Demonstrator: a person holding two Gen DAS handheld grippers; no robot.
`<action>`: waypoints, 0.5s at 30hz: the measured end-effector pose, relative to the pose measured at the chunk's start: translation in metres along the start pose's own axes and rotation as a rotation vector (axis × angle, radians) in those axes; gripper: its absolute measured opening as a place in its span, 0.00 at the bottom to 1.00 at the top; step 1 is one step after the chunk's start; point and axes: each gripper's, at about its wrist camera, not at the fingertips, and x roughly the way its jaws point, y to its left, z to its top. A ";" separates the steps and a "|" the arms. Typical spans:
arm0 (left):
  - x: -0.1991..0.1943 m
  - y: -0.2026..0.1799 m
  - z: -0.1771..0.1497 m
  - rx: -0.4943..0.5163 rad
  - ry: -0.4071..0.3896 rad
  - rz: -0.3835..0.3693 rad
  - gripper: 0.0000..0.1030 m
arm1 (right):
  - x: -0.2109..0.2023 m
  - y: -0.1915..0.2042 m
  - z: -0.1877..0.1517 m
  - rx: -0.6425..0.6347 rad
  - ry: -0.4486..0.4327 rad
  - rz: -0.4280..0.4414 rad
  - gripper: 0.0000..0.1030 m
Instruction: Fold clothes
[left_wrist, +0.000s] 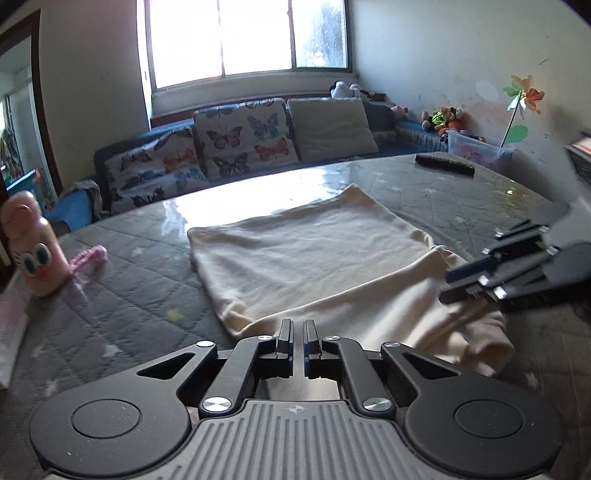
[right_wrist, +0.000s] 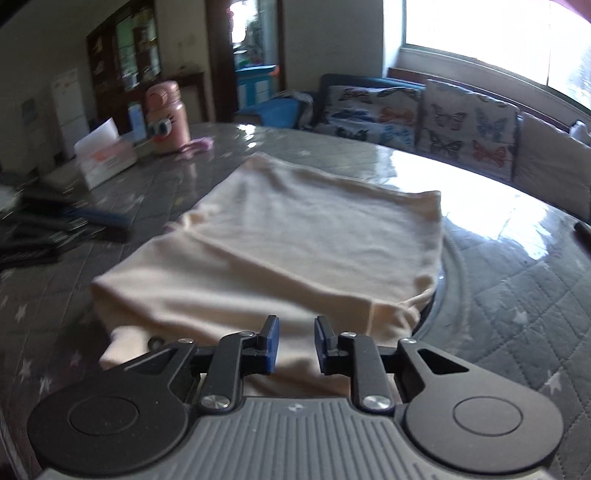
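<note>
A cream garment (left_wrist: 314, 251) lies folded into a rough rectangle on the grey quilted table (left_wrist: 129, 295). Its thicker, bunched end is nearest the camera. My left gripper (left_wrist: 298, 332) sits low at the garment's near edge, jaws drawn together with only a thin slit and nothing pinched. In the right wrist view the same garment (right_wrist: 295, 240) stretches away from my right gripper (right_wrist: 295, 339), whose blue-padded jaws stand apart over the near folded edge without pressing the cloth. From the left wrist the right gripper (left_wrist: 461, 284) hovers over the garment's right corner. The left gripper (right_wrist: 74, 221) shows blurred at the left.
A pink cartoon-faced bottle (left_wrist: 33, 251) with a pink strap (left_wrist: 90, 258) stands left of the garment, near a tissue box (right_wrist: 105, 157). A black remote (left_wrist: 445, 164) lies at the table's far right. A sofa with butterfly cushions (left_wrist: 243, 136) runs behind the table.
</note>
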 end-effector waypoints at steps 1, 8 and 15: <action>0.006 -0.001 0.000 0.006 0.010 0.007 0.05 | 0.000 0.002 -0.002 -0.012 0.007 -0.002 0.24; 0.035 0.014 -0.009 -0.008 0.073 0.075 0.08 | -0.007 0.000 -0.016 -0.046 0.050 -0.010 0.24; 0.023 0.008 0.000 -0.006 0.039 0.058 0.08 | -0.014 0.001 -0.005 -0.061 0.029 -0.009 0.25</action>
